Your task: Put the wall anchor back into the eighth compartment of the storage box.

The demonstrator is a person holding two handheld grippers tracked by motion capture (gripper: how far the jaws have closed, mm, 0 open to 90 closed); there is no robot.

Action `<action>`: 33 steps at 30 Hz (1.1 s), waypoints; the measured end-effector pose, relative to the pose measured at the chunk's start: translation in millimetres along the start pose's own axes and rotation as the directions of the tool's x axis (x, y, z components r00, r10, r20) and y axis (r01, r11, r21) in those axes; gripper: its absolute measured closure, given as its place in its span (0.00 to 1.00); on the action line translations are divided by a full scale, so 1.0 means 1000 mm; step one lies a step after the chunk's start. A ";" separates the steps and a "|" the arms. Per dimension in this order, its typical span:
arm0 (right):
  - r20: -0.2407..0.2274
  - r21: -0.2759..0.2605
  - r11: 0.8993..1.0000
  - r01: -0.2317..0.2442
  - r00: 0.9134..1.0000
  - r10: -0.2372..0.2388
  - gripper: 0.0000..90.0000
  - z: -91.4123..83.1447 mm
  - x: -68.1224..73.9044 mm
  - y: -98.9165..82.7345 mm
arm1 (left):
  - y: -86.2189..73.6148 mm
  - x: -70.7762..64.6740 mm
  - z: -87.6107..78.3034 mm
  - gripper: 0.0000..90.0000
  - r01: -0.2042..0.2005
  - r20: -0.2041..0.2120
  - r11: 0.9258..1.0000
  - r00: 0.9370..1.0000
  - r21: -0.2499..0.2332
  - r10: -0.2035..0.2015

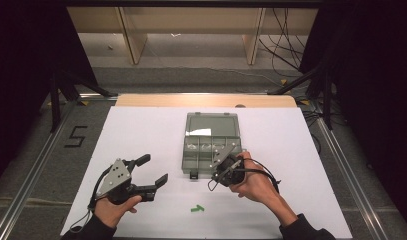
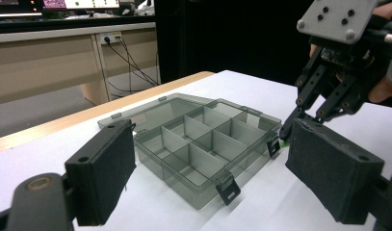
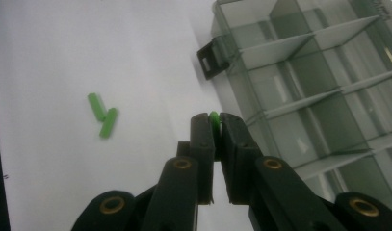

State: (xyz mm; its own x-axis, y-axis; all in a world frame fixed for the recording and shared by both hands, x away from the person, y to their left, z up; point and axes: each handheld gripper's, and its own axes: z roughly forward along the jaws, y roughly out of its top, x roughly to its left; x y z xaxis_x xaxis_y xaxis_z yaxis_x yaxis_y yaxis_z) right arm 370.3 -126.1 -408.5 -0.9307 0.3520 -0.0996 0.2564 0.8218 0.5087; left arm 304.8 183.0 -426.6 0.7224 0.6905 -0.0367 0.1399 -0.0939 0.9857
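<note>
A clear grey compartment box [image 1: 211,131] lies open in the middle of the white sheet, its dividers plain in the left gripper view [image 2: 203,144]. My right gripper [image 3: 214,126] is shut on a small green piece [image 3: 214,117], above the sheet just in front of the box's front wall. In the high view the right gripper [image 1: 214,179] sits at the box's front right corner, and it hangs there in the left gripper view too [image 2: 286,134]. Two more green pieces [image 3: 102,115] lie on the sheet nearer the person [image 1: 197,208]. My left gripper [image 1: 153,170] stands open and holds nothing, left of the box.
The white sheet [image 1: 141,130] covers a wooden table whose far edge [image 1: 206,100] shows. Black latches [image 3: 212,57] stick out from the box's front wall. Metal rails run along both sides of the table, and a "5" mark [image 1: 76,136] is on the floor at left.
</note>
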 end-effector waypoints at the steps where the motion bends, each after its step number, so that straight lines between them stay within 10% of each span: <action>1: 0.002 -0.002 1.000 0.002 1.000 -0.002 0.94 -0.002 -0.002 0.000 | 0.000 0.000 0.000 0.18 0.000 0.000 1.000 1.000 0.001 0.000; 33: 0.115 -0.024 0.994 -0.107 0.987 0.109 0.94 -0.018 -0.048 -0.027 | 0.000 0.000 0.000 0.18 -0.001 0.000 1.000 1.000 0.003 0.001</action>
State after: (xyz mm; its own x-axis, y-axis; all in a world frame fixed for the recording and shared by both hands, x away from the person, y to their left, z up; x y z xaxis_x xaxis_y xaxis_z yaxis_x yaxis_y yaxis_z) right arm 403.2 -173.2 -401.5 -0.8612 0.4883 -0.1411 0.3480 0.7688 0.5366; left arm 305.1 183.0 -426.8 0.7223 0.6907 -0.0353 0.1408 -0.0968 0.9853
